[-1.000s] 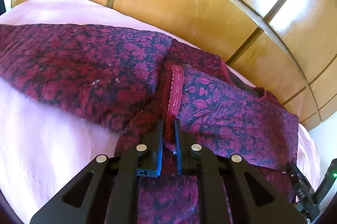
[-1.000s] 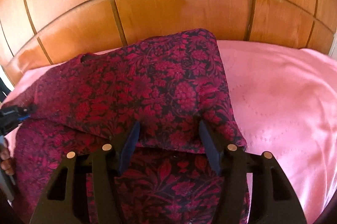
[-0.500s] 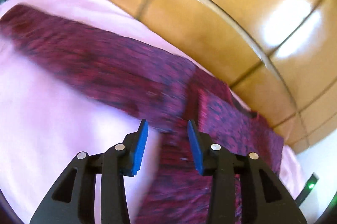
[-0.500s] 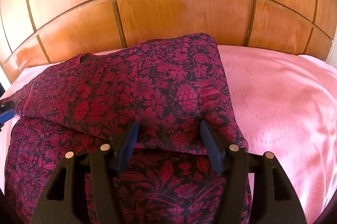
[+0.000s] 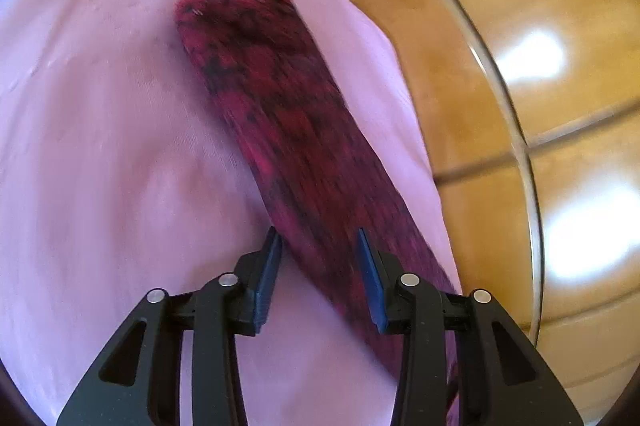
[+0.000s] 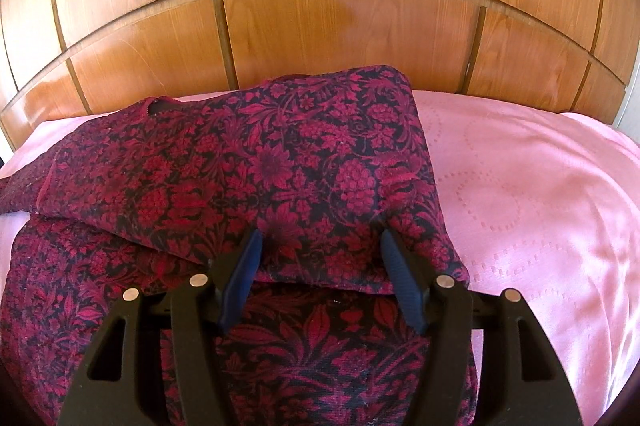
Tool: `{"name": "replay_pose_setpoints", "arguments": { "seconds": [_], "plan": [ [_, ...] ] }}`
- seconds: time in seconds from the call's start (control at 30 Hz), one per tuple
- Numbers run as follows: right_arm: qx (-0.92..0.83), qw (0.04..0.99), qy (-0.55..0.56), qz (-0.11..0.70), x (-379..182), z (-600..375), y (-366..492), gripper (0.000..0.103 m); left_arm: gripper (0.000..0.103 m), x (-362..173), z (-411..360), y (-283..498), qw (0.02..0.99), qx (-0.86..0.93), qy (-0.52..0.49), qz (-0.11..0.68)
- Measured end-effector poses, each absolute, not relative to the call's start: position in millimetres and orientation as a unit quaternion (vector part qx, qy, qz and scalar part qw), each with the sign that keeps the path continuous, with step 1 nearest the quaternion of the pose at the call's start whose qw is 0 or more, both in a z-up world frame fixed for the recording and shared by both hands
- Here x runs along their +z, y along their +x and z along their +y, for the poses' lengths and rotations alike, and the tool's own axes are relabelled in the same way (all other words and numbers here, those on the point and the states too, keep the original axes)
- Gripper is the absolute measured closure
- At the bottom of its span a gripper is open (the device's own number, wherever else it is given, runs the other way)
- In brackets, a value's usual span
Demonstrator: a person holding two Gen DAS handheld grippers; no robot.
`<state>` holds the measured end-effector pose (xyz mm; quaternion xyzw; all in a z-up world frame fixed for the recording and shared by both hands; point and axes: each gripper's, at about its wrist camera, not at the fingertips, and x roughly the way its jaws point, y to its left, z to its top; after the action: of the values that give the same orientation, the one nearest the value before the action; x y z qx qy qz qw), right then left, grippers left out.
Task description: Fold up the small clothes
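A dark red floral garment [image 6: 280, 162] lies on the pink bedspread [image 6: 540, 186], with one sleeve folded across its body. In the right wrist view my right gripper [image 6: 322, 240] hovers open just above the lower edge of that folded sleeve, gripping nothing. In the blurred left wrist view, the other sleeve [image 5: 280, 98] stretches out long and flat toward its cuff. My left gripper [image 5: 319, 236] is open over the near part of this sleeve, and its blue pads [image 5: 268, 266] do not press the cloth.
A glossy wooden panelled headboard [image 6: 320, 26] runs right behind the garment and appears at the right of the left wrist view as the headboard [image 5: 540, 66]. Pink bedspread [image 5: 100, 146] spreads to the left of the outstretched sleeve and to the right of the garment.
My left gripper let go of the red hem it pinched, opened, and swept sideways along the outstretched sleeve while rolling. The right gripper stayed put, and the left gripper left its view.
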<state>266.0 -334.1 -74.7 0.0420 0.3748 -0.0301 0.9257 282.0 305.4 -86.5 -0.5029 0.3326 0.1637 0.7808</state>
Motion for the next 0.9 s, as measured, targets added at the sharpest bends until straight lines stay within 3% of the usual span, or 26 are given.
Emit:
{"name": "replay_pose_setpoints", "arguments": {
  "seconds": [0.13, 0.17, 0.2, 0.43, 0.63, 0.8, 0.9],
  "plan": [
    [-0.031, 0.926, 0.041, 0.375, -75.0, -334.3, 266.5, 0.041, 0.067, -88.2, 316.3, 302.0, 0.785, 0.173, -0.496, 0.328],
    [-0.031, 0.926, 0.040, 0.374, -74.9, -333.7, 266.4, 0.041, 0.085, -84.6, 310.9, 308.0, 0.788, 0.174, -0.489, 0.330],
    [-0.031, 0.926, 0.040, 0.374, -75.0, -333.9, 266.4, 0.041, 0.090, -81.2, 306.9, 313.6, 0.794, 0.175, -0.474, 0.337],
    [-0.031, 0.926, 0.042, 0.374, -75.1, -334.2, 266.5, 0.041, 0.093, -6.4, 231.3, 308.9, 0.884, 0.091, -0.346, 0.302],
    [-0.028, 0.926, 0.047, 0.373, -75.2, -336.6, 266.9, 0.041, 0.093, 31.5, 98.1, 312.5, 0.926, -0.034, -0.231, 0.297],
    [-0.023, 0.926, 0.055, 0.372, -75.5, -340.4, 267.1, 0.041, 0.092, 2.1, -11.6, 319.2, 0.917, -0.107, -0.144, 0.356],
    [-0.018, 0.927, 0.061, 0.370, -75.9, -342.7, 266.8, 0.040, 0.067, -29.4, -59.3, 320.5, 0.901, -0.122, -0.095, 0.405]
  ]
}}
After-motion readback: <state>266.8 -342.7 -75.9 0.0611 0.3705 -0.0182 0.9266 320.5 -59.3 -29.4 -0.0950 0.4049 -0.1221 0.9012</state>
